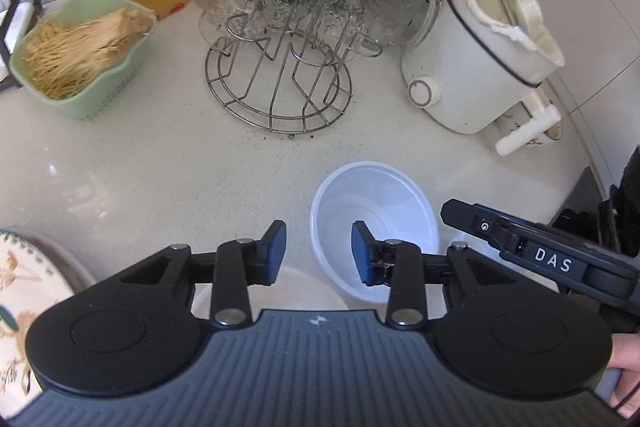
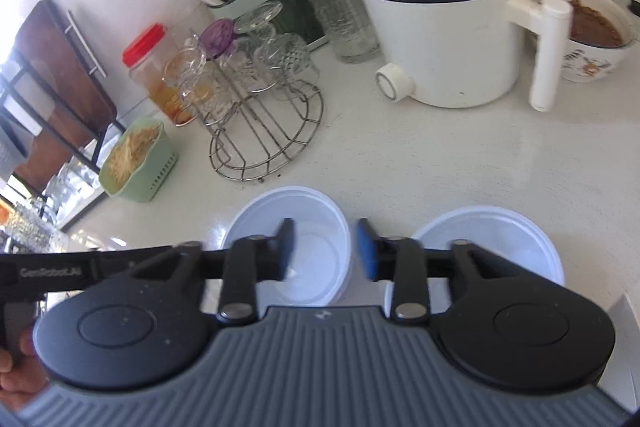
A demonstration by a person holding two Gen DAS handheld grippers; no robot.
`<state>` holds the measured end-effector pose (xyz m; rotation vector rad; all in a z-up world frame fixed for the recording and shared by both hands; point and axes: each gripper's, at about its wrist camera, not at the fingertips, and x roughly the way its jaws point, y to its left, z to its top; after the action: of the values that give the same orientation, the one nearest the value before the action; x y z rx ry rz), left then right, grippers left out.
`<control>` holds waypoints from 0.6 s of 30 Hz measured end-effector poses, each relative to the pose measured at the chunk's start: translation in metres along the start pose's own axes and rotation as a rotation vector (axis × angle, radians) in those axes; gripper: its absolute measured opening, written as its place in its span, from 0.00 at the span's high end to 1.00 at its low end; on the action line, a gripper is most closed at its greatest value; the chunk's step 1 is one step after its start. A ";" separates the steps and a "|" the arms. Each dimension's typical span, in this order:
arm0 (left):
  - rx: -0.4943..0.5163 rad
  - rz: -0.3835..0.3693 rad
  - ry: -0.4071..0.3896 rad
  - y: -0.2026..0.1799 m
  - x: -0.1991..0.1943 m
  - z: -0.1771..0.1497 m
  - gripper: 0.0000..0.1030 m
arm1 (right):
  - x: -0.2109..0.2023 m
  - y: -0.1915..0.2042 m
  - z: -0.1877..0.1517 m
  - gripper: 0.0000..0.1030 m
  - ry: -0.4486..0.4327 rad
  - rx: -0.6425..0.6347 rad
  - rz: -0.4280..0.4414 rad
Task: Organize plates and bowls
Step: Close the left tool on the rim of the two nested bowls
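A white plastic bowl (image 1: 374, 223) sits on the white counter, just ahead and right of my open, empty left gripper (image 1: 319, 253). A cream plate or bowl (image 1: 296, 291) lies under the left fingers. A floral plate (image 1: 24, 307) lies at the lower left. In the right wrist view, my right gripper (image 2: 325, 249) is open and empty, hovering over the near rim of a white bowl (image 2: 292, 247). A second white bowl (image 2: 496, 251) sits to its right, behind the right finger. The right gripper's body (image 1: 540, 255) shows at the right of the left wrist view.
A wire rack with upturned glasses (image 1: 288, 39) stands at the back. A green basket of dried noodles (image 1: 80, 59) is at the left, a white electric pot (image 1: 480, 59) at the right. A patterned bowl of brown food (image 2: 592, 35) sits behind the pot.
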<state>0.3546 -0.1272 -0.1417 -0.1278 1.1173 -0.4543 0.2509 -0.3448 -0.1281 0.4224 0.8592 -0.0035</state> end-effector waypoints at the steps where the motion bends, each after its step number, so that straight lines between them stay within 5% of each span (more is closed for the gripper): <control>1: 0.000 -0.002 0.002 0.000 0.005 0.001 0.60 | 0.004 0.001 0.001 0.58 0.003 -0.016 0.001; 6: 0.007 0.001 0.016 -0.002 0.031 0.002 0.62 | 0.025 0.004 0.003 0.59 0.026 -0.102 -0.027; 9: 0.015 0.010 0.026 -0.002 0.046 -0.001 0.72 | 0.038 0.001 0.002 0.62 0.037 -0.130 -0.056; 13: -0.017 -0.037 0.014 0.001 0.053 -0.005 0.78 | 0.050 -0.006 -0.002 0.78 0.050 -0.070 -0.052; 18: -0.038 -0.029 -0.005 0.001 0.048 -0.003 0.78 | 0.051 0.000 -0.006 0.78 0.033 -0.068 -0.036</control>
<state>0.3693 -0.1456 -0.1832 -0.1780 1.1204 -0.4585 0.2799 -0.3342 -0.1697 0.3444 0.8970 -0.0009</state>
